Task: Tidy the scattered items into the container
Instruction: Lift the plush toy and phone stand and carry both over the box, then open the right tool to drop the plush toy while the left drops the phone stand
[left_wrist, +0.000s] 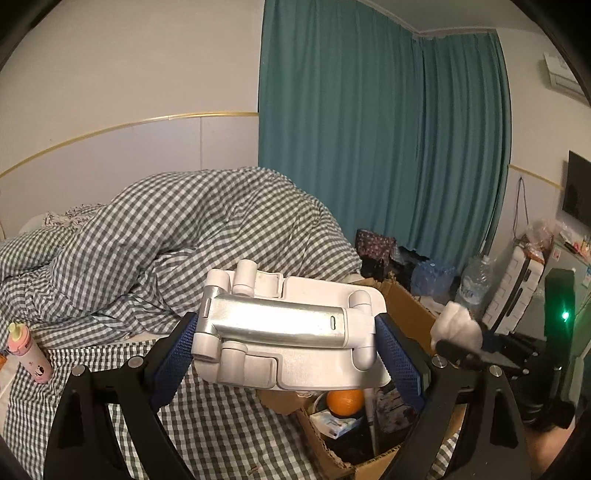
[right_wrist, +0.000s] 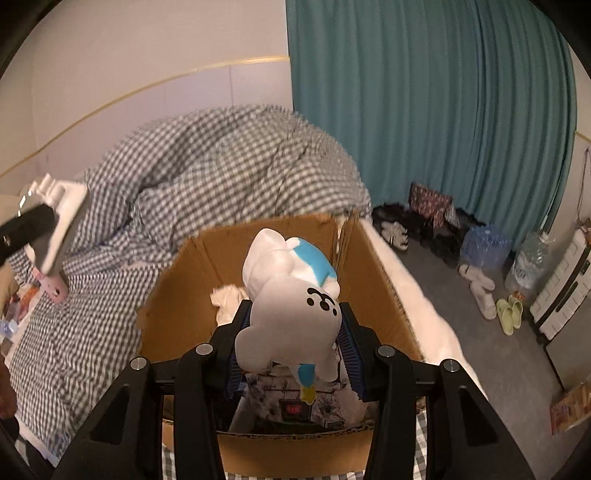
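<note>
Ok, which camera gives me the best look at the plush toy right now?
The right wrist view. There the plush toy fills the centre, clamped in the right gripper jaws above the cardboard box. The left wrist view catches only a white edge of it at the right, beyond the held phone stand.

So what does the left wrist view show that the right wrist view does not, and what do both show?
Only the left wrist view shows the orange in the cardboard box, the wall television and the whole pink bottle.

Only the right wrist view shows the plush toy's face, the slippers on the floor and the box's inner walls.

Both show the left hand-held gripper shut on the white folding stand, the right hand-held gripper shut on the plush toy, the checkered quilt and the teal curtain.
</note>
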